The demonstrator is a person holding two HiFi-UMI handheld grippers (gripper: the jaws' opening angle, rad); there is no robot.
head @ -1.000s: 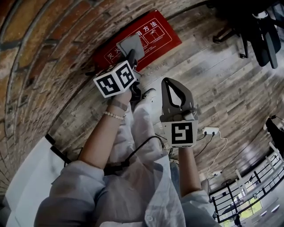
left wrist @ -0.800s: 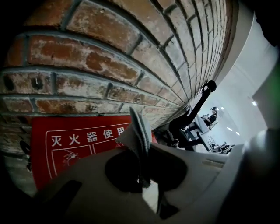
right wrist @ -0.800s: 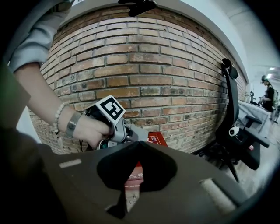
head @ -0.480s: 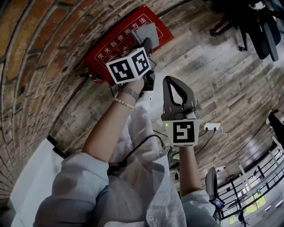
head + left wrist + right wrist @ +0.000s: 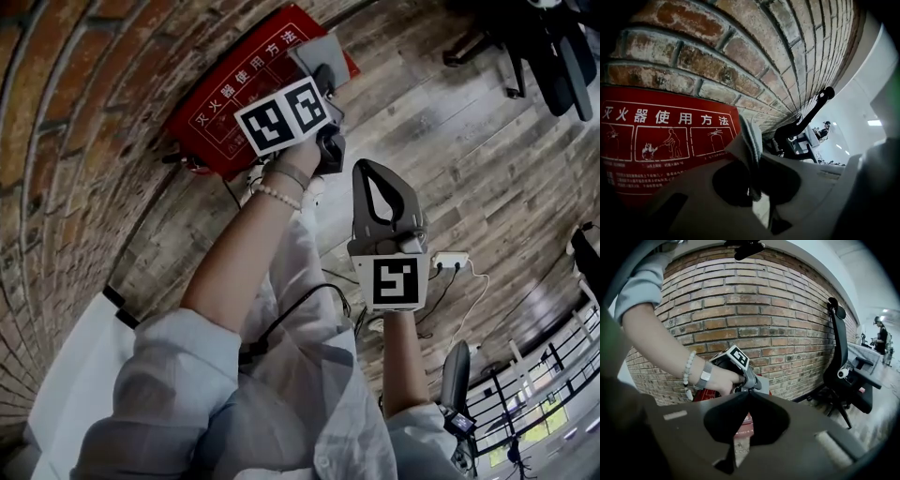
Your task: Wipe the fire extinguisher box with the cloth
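Note:
The red fire extinguisher box (image 5: 217,105) lies against the foot of the brick wall, with white instruction print on its top (image 5: 656,140). A grey cloth (image 5: 322,52) is pressed on the box's right end. My left gripper (image 5: 323,75) is shut on this cloth (image 5: 751,140), whose folded edge sticks up between the jaws. My right gripper (image 5: 365,169) hangs over the wood floor, below and right of the box, shut and empty. In the right gripper view its tips (image 5: 749,391) meet, and the left gripper's marker cube (image 5: 736,356) shows beyond them.
The brick wall (image 5: 66,141) runs behind the box. A black office chair (image 5: 841,362) stands to the right. A white power strip (image 5: 448,261) with cables lies on the wood floor. A white panel (image 5: 66,375) leans at lower left.
My left gripper has slid the cloth along the top of the box from its middle to its right end. The right gripper has stayed about where it was.

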